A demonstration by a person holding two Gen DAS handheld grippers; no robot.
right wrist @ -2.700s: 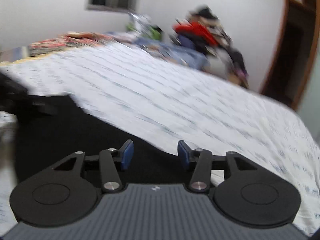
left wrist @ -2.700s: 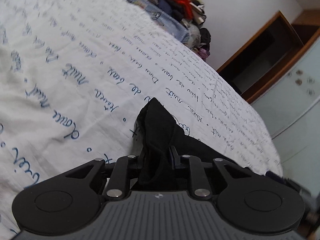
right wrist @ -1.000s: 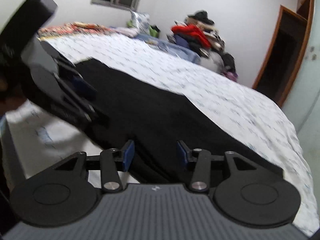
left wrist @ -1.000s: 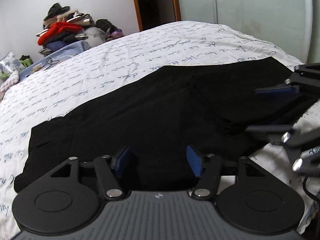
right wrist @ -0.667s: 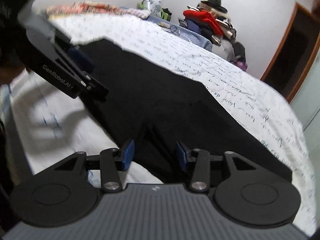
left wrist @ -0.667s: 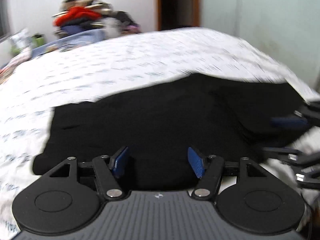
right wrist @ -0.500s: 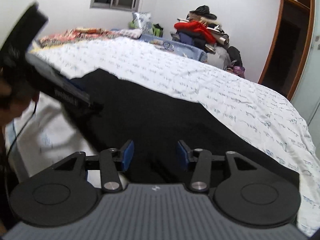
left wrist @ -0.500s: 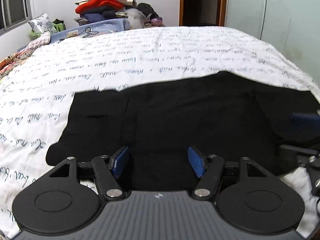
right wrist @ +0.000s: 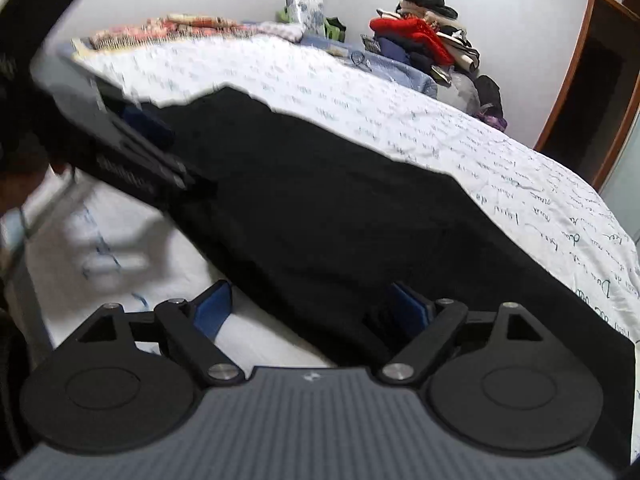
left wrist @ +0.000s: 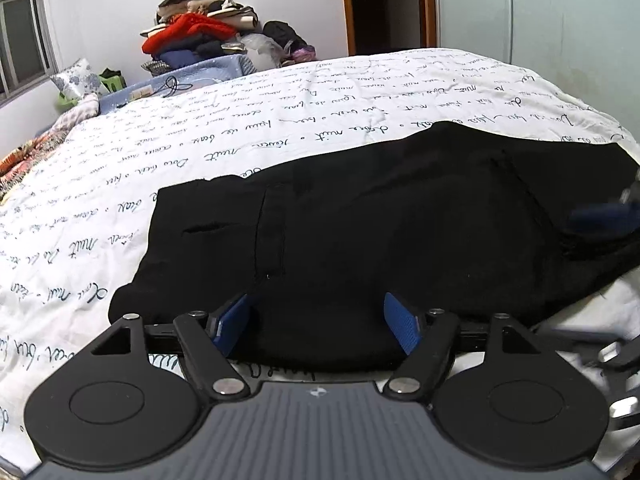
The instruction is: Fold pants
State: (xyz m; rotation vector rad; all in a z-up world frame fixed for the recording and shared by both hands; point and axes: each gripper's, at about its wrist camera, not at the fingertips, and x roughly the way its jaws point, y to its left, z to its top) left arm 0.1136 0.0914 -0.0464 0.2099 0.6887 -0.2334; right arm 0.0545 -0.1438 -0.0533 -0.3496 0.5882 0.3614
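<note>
On the bed (left wrist: 360, 92), the pants (left wrist: 400, 220) are laid flat with their long axis running across both views, waistband end nearest the left hand-held gripper (left wrist: 316, 322). That gripper's jaws are opening, wide, astride the near edge without pressing it. The right hand-held gripper (right wrist: 308, 306) is likewise opening over the near edge, nothing held.

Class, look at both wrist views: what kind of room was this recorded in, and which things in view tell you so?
Most likely a bedroom in a home. A wide bed with a script-printed white cover fills both views, a pillow lies at its far end, and a heap of clothes is piled by the wall.
</note>
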